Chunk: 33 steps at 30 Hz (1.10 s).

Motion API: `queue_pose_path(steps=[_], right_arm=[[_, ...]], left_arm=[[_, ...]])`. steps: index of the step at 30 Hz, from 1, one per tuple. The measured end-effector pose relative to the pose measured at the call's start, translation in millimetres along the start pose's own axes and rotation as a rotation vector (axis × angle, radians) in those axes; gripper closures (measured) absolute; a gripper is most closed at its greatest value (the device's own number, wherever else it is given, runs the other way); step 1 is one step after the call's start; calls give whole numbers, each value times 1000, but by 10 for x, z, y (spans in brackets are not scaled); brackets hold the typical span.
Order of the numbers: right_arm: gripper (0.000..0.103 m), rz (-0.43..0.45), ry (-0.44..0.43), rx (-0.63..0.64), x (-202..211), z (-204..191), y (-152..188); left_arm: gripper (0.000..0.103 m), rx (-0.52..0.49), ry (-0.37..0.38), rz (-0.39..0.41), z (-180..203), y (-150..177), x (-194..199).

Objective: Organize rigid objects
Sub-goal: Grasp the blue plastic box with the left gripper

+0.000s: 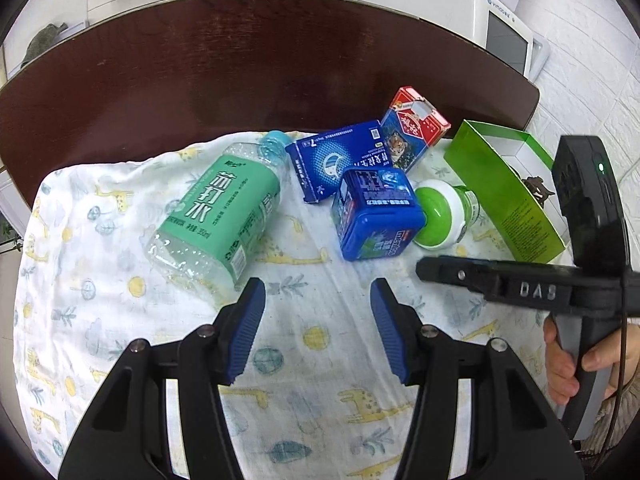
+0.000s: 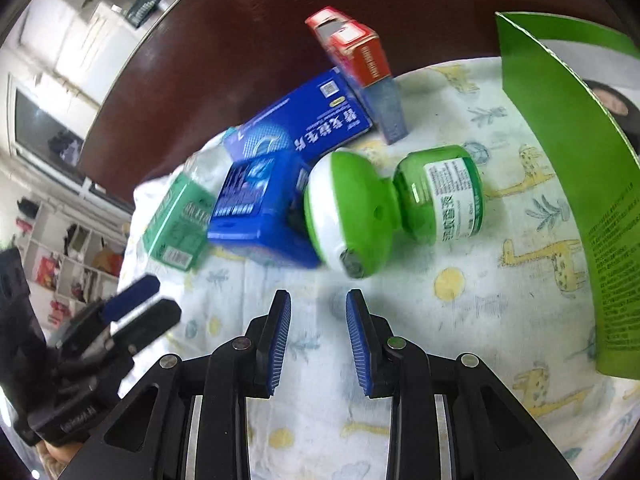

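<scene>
On a giraffe-print cloth lie a clear bottle with a green label, a flat blue box, a blue tin, a green-and-white plug-in bottle and a red-and-blue box. My left gripper is open and empty, just short of the bottle and the tin. My right gripper is open with a narrower gap and nothing in it, just short of the plug-in bottle and the tin. Each gripper shows in the other's view: the right, the left.
An open green carton stands on the cloth's right side. The cloth lies on a dark brown table. A white appliance sits beyond the table's far right edge. A hand grips the right gripper's handle.
</scene>
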State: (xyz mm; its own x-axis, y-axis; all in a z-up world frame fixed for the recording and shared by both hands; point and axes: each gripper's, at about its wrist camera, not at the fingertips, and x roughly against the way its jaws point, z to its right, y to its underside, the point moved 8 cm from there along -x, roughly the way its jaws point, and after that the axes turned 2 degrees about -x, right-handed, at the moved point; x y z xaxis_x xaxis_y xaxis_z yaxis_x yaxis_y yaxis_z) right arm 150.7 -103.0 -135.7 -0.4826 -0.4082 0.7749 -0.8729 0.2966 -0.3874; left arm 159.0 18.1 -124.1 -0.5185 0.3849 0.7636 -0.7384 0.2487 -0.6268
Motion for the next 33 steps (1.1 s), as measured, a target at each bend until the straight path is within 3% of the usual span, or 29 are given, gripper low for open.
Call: queue_pose_path(steps=[8, 18, 20, 22, 23, 28, 32, 33], right_arm=[[72, 72, -92, -155, -14, 89, -202], [72, 63, -136, -179, -53, -47, -315], [67, 78, -130, -147, 18, -101, -343], [49, 107, -125, -115, 87, -175, -391], [47, 123, -124, -99, 99, -223, -423], [45, 176, -53, -3, 22, -397, -639], [44, 105, -21, -35, -189, -334, -688], [44, 95, -58, -46, -225, -330, -702]], left_arm=[[50, -24, 36, -22, 22, -103, -250], [48, -70, 113, -21, 199, -298, -490], [45, -77, 126, -17, 219, -317, -509], [44, -69, 126, -20, 222, -338, -539], [44, -62, 126, -21, 214, -346, -554], [44, -37, 128, -11, 206, -400, -603], [45, -34, 139, -28, 250, -456, -705], [51, -37, 147, -32, 267, -459, -722]])
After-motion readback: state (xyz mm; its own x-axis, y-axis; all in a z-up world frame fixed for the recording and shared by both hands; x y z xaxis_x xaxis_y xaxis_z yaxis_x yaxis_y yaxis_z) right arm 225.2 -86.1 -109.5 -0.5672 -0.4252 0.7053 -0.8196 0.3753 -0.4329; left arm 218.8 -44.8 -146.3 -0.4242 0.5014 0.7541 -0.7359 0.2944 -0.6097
